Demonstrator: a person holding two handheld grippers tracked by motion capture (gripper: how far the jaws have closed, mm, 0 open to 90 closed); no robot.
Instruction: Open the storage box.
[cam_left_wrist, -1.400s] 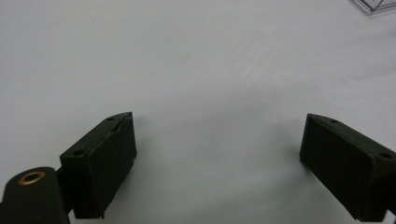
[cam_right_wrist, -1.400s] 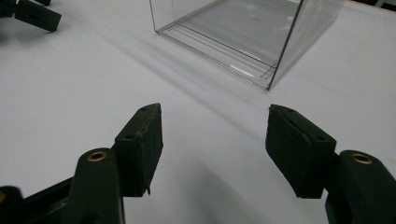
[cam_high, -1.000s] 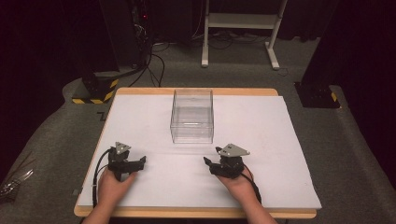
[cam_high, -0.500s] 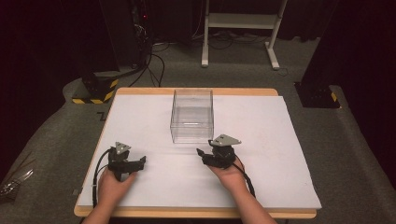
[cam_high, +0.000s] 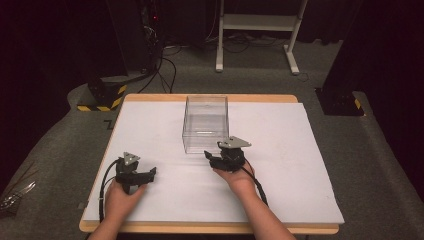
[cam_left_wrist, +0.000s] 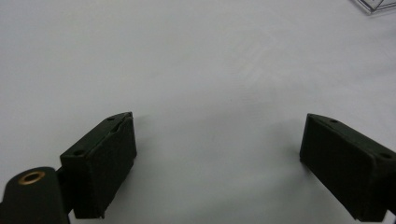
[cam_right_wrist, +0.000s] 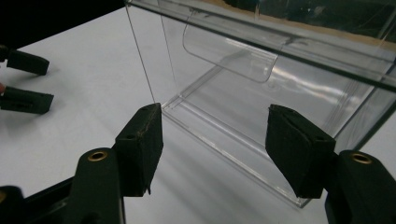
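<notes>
A clear plastic box (cam_high: 205, 124), open at the top and with nothing in it, stands in the middle of the white-covered table (cam_high: 300, 150). My right gripper (cam_high: 212, 158) sits just in front of the box's near wall, a little right of its centre, with its jaws apart. In the right gripper view the box (cam_right_wrist: 261, 88) looms close beyond the open gripper (cam_right_wrist: 212, 128), whose jaws hold nothing. My left gripper (cam_high: 150, 173) rests low on the sheet at the front left, well apart from the box. It stands open (cam_left_wrist: 217, 135) over bare white sheet, and a corner of the box (cam_left_wrist: 373, 4) shows far off.
The left gripper (cam_right_wrist: 23, 81) shows at the far left of the right gripper view. Off the table stand a black post with a striped base (cam_high: 102, 95) at the back left, a black base (cam_high: 340, 100) at the right, a white frame (cam_high: 255, 22) and floor cables.
My right gripper has moved forward and to the left, up to the box's near wall. The left gripper has stayed where it was.
</notes>
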